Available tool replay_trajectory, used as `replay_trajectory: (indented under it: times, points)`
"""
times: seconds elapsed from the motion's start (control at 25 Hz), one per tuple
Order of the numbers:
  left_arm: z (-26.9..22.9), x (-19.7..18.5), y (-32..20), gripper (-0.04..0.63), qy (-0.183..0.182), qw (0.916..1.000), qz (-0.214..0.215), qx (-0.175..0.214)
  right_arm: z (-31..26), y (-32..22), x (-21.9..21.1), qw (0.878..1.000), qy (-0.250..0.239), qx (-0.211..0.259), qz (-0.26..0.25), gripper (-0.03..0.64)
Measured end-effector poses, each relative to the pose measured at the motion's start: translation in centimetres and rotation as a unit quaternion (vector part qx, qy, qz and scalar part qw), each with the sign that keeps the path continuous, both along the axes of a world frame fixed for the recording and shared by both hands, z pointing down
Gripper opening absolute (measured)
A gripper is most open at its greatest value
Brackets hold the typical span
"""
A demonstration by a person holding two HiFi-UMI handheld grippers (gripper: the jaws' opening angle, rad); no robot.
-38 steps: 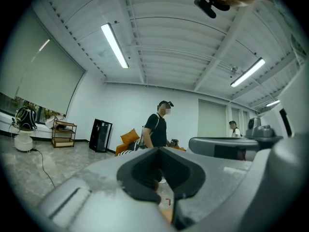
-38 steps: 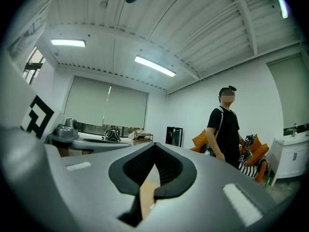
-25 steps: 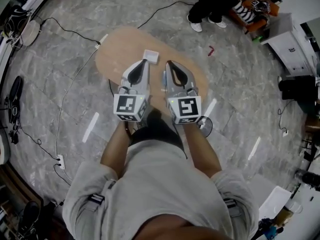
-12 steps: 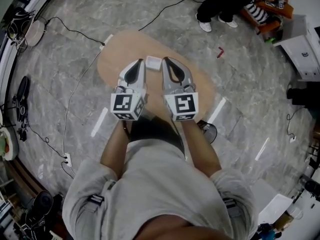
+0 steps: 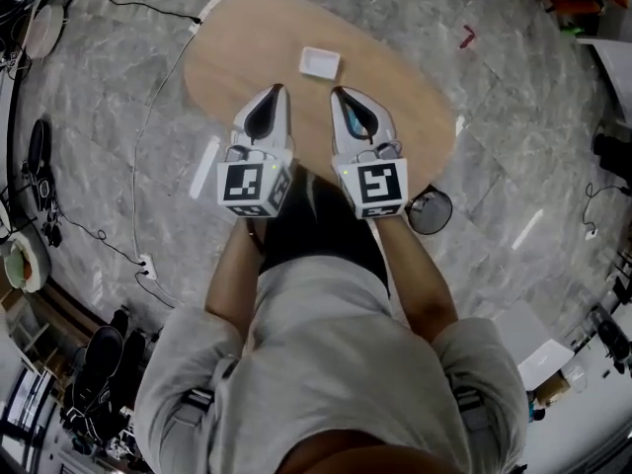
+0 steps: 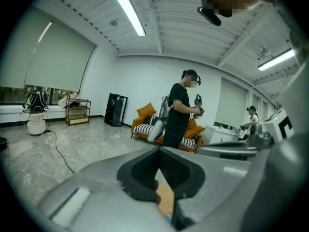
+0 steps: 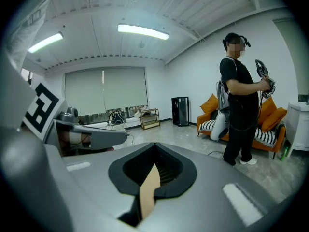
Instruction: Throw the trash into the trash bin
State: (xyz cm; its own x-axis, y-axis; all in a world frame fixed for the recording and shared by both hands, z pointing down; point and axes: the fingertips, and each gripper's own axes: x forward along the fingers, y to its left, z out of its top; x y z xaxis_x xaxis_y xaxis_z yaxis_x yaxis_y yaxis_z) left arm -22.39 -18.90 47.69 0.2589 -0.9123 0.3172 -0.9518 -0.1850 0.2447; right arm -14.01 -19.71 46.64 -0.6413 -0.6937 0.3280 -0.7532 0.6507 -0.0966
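White trash (image 5: 320,63) on table (image 5: 222,52), ahead of left gripper (image 5: 277,90), right gripper (image 5: 337,93)

Right hand-held gripper (image 5: 337,93) hangs over the oval table (image 5: 229,59).

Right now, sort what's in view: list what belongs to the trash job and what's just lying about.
Job: small white square tray on the oval wooden table, probably the trash; round black container on the floor, probably the bin; left gripper and right gripper, both shut and empty.
Lying about: small red piece on the floor; white power strip; white floor strip.
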Motion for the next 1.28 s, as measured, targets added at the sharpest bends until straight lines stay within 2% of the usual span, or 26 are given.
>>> replay_trajectory:
  times: [0.2,0.44,0.76,0.92,1.04,1.2,1.28]
  points:
    - [6.7,0.3,0.5,0.018,0.017,0.9984,0.031,-0.045,7.3,1.0,-1.1,0.998,0.032,-0.054,-0.008,0.008]
    - [14.7,-0.5,0.6,0.018,0.031,0.9939,0.049,-0.094,14.3,0.7,-2.4,0.994,0.052,-0.091,0.002,0.008]
    - [20.5,-0.4,0.1,0.018,0.032,0.9895,0.066,-0.125,18.0,-0.3,-2.7,0.989,0.095,-0.104,-0.032,0.008]
    - [22.6,0.1,-1.4,0.018,0.047,0.9866,0.075,-0.137,21.2,-1.4,-2.9,0.986,0.105,-0.125,-0.039,0.008]
    - [24.3,-0.2,-2.7,0.018,0.035,0.986,0.087,-0.138,23.5,-2.1,-3.4,0.984,0.114,-0.131,-0.035,0.008]
    - [28.5,-0.5,-4.2,0.018,0.024,0.9797,0.111,-0.165,27.4,-3.4,-3.7,0.978,0.152,-0.134,-0.04,0.008]
    - [30.4,-0.8,-4.4,0.018,0.031,0.9749,0.121,-0.185,29.5,-3.8,-3.7,0.973,0.181,-0.135,-0.05,0.008]
